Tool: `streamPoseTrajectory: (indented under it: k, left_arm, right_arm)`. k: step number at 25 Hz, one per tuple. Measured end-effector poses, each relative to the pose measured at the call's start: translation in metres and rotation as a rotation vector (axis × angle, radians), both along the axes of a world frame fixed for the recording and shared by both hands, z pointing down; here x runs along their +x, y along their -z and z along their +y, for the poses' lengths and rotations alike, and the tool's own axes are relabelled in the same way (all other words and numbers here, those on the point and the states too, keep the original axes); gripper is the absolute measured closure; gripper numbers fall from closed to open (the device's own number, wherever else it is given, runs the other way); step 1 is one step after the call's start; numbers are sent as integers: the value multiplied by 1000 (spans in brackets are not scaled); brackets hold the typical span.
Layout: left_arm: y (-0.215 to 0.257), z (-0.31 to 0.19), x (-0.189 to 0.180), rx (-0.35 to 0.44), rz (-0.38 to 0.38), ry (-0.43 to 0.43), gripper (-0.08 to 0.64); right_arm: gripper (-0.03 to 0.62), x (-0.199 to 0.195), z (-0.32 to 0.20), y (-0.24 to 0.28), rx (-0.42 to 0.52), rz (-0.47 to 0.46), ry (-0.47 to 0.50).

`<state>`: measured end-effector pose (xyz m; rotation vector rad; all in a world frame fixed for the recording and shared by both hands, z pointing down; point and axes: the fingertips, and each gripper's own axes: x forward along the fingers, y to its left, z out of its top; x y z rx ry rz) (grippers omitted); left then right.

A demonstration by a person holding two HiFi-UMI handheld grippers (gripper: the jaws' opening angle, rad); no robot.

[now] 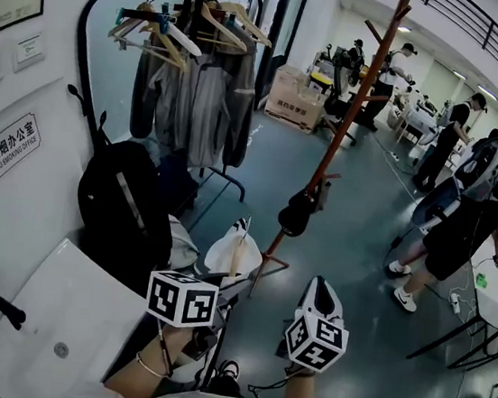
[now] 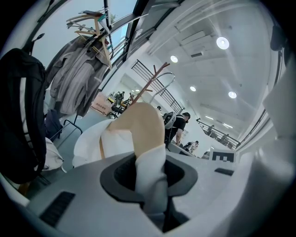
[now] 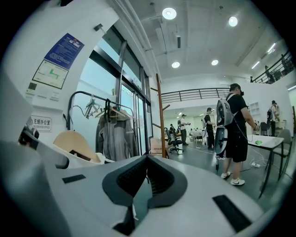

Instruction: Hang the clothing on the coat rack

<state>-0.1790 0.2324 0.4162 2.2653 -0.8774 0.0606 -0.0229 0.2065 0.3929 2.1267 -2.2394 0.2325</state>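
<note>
A white garment (image 1: 228, 253) on a wooden hanger (image 1: 238, 258) sits low in the head view, just above my left gripper (image 1: 224, 281). In the left gripper view the left gripper (image 2: 150, 176) is shut on the white cloth (image 2: 155, 183), and the hanger's wooden shoulder (image 2: 148, 129) rises from the jaws. The brown wooden coat rack (image 1: 351, 102) stands tilted ahead, with a black item (image 1: 299, 213) hanging low on it. My right gripper (image 1: 320, 292) is beside the left one; its jaws (image 3: 147, 173) are together and hold nothing.
A black garment rail (image 1: 102, 1) with grey jackets (image 1: 194, 95) and spare hangers stands at the left wall. A black backpack (image 1: 125, 205) leans below it beside a white table (image 1: 60, 323). Several people (image 1: 467, 204) stand at desks on the right.
</note>
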Motion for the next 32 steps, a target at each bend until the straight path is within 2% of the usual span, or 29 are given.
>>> streamPoseTrajectory:
  k: [21, 32]
  left_arm:
    - [9, -142, 65, -1, -47, 118, 462]
    - [17, -198, 96, 52, -41, 182, 463]
  right_arm:
    - [569, 85, -158, 9, 3, -45, 92]
    - [569, 122, -212, 2, -7, -33, 126]
